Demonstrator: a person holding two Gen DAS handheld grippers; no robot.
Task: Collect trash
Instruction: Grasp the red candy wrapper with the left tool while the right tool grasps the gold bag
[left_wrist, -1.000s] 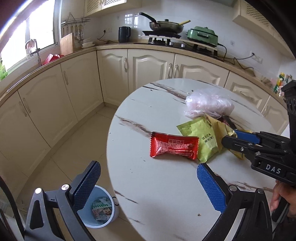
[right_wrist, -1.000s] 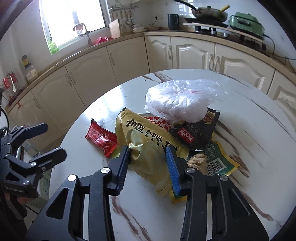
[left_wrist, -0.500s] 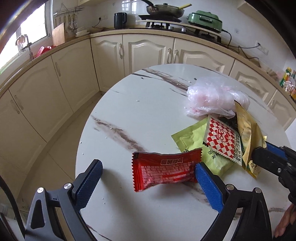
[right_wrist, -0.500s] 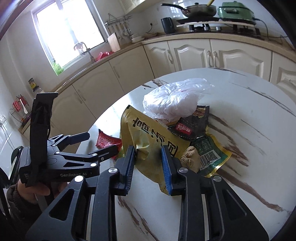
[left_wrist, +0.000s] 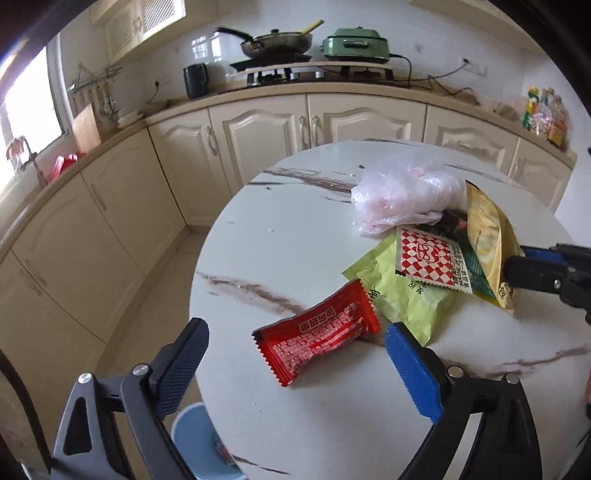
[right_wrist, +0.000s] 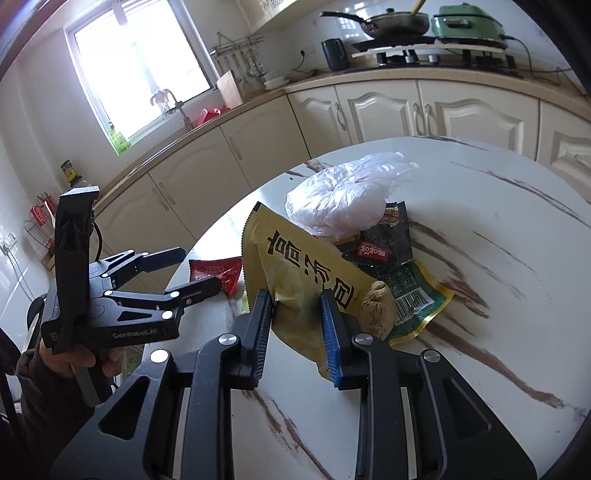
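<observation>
A red snack wrapper (left_wrist: 317, 332) lies near the round table's front edge, between the fingers of my left gripper (left_wrist: 295, 328), which stands open and clear of it. My right gripper (right_wrist: 294, 295) is shut on a yellow snack bag (right_wrist: 303, 266), whose upper end stands tilted up off the table. Under and behind that bag lie a light green packet (left_wrist: 399, 291), a red-and-white checked packet (left_wrist: 424, 258), a dark packet (right_wrist: 384, 240), a green barcoded packet (right_wrist: 413, 291) and a brown lump (right_wrist: 376, 306). A crumpled clear plastic bag (left_wrist: 406, 192) sits behind them.
A blue bin (left_wrist: 195, 435) with some trash in it stands on the floor below the white marble table (left_wrist: 295, 236), at its near left edge. Cream kitchen cabinets curve round behind. A hand holds the left gripper (right_wrist: 199, 267) beside the table.
My left gripper came closer over the table edge and rolled, so the red wrapper now lies between its fingers. My right gripper narrowed onto the yellow bag and raised it, uncovering the checked packet.
</observation>
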